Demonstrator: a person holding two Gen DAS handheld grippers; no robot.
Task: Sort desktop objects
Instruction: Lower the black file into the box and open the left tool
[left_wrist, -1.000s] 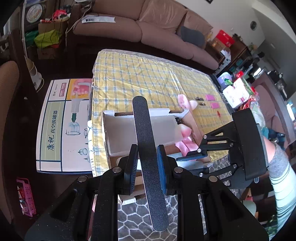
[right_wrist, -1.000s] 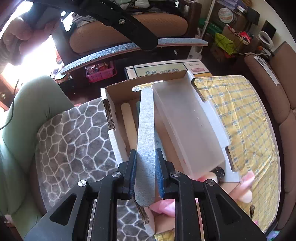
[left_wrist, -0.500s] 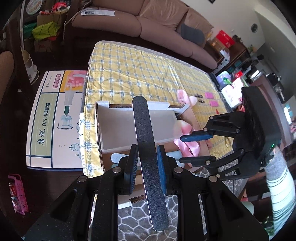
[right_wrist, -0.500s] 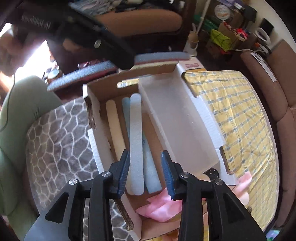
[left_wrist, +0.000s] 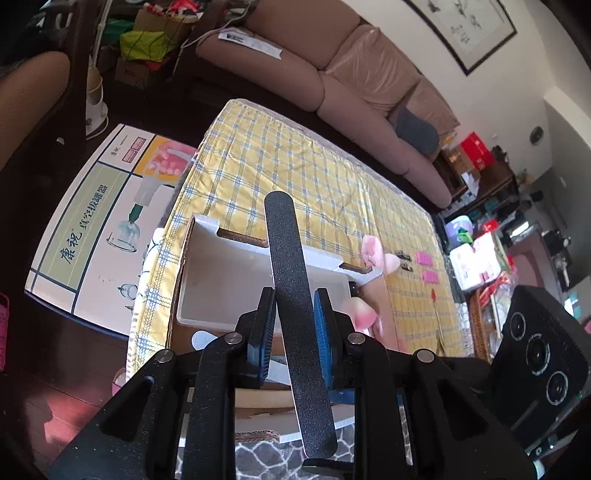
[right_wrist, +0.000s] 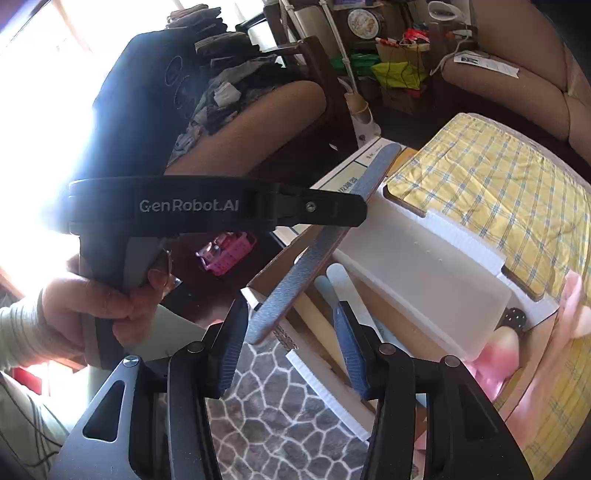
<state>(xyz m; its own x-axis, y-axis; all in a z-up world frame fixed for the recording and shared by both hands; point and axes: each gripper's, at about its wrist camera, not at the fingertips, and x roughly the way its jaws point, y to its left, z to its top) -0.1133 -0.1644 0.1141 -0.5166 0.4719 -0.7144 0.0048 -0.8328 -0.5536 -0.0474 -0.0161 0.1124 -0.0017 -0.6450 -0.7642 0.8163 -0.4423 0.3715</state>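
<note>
Left gripper (left_wrist: 294, 326) is clamped on a long black grit-surfaced nail file (left_wrist: 295, 306), which stands nearly upright between the blue pads (left_wrist: 320, 332), its upper end over the white plastic tray (left_wrist: 229, 280) and its lower end reaching back past the fingers. In the right wrist view the same file (right_wrist: 314, 251) runs diagonally, held by the left gripper (right_wrist: 354, 210) above the open brown cardboard box (right_wrist: 266, 273). Right gripper (right_wrist: 291, 343) has its jaws spread wide with nothing between them, hovering over the box's near end. Inside the box, beside the white tray (right_wrist: 424, 273), lie a pale grey nail file (right_wrist: 341, 277), a light blue nail file (right_wrist: 325, 288) and a cream nail file (right_wrist: 314, 321), side by side lengthwise. The box sits on a yellow plaid tablecloth (left_wrist: 295, 177); a pink bow-shaped item (left_wrist: 373, 251) lies just beyond the tray's far corner. Person's left hand (right_wrist: 99, 306) grips the left tool's handle.
</note>
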